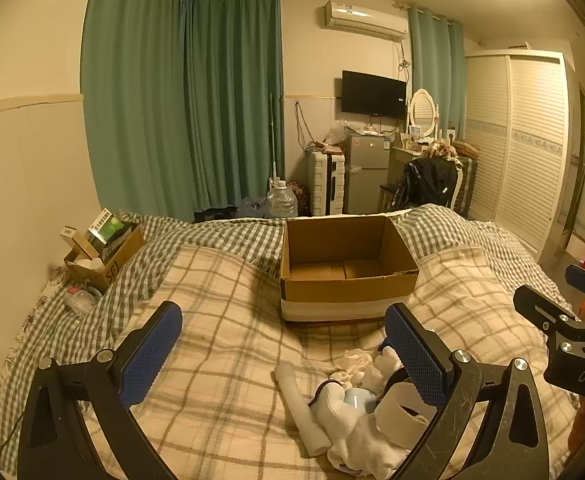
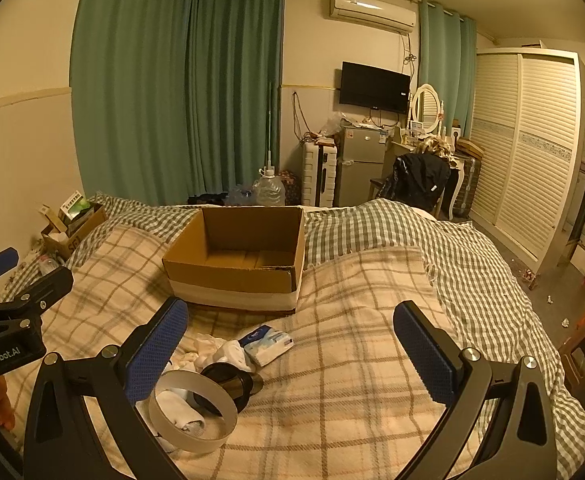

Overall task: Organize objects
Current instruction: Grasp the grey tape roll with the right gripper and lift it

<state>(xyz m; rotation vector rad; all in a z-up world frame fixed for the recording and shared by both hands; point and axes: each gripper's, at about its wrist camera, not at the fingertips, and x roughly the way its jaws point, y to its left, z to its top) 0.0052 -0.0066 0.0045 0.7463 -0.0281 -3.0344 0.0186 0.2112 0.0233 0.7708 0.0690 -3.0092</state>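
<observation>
Starting only: box [image 1: 348, 268] at bed [image 1: 220, 344] middle empty, socks [image 1: 356, 432], tape ring [image 2: 192, 412], packet [image 2: 266, 342] left; both tongs spread, nothing grasped.

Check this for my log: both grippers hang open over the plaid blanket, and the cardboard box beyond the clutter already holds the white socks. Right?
Not quite. The cardboard box is empty; the right wrist view shows its bare floor. The white socks lie on the plaid blanket in front of it. The rest holds: the left gripper and right gripper are both open.
</observation>
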